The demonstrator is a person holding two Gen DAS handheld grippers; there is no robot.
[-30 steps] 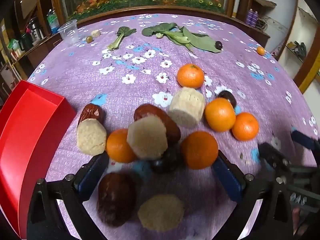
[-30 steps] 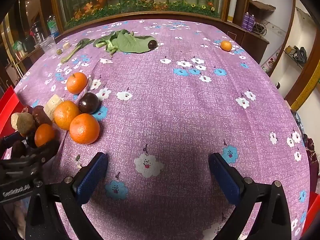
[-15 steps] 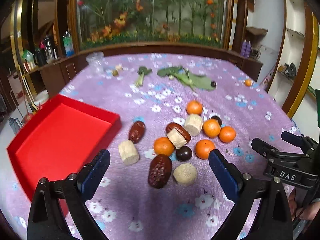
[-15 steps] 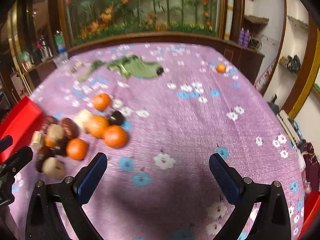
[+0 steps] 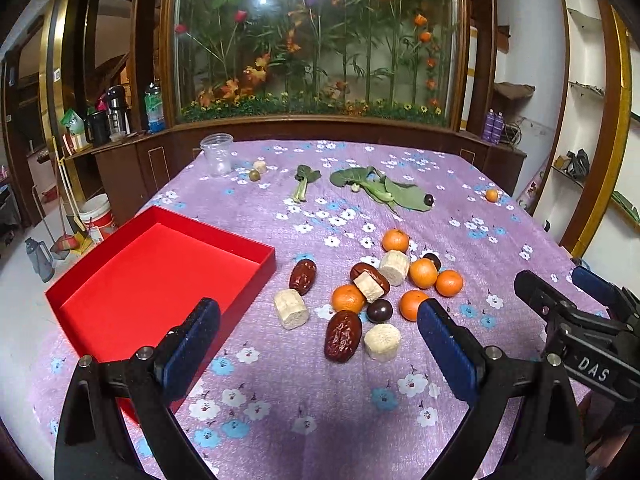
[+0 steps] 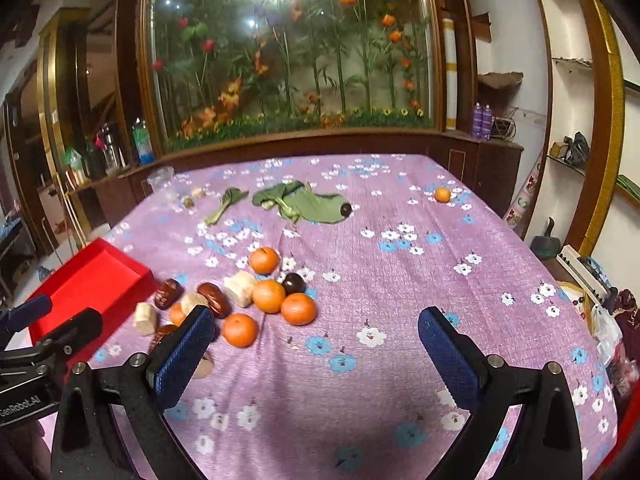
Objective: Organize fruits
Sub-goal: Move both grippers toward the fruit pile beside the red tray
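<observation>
both tongs open, empty | my left tongs (image 5: 318, 340) nearer: fruit pile (image 5: 372, 296) frame centre just ahead | red tray (image 5: 160, 280) centre-left

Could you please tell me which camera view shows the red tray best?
The left wrist view: the red tray shows nearly whole, with its bare inside visible. The right wrist view catches only one corner at the left edge, partly behind the left gripper.

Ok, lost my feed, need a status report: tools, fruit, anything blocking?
Left tool and right tool open, holding nothing. Fruit pile on the cloth, red tray bare. Nothing blocking.
</observation>
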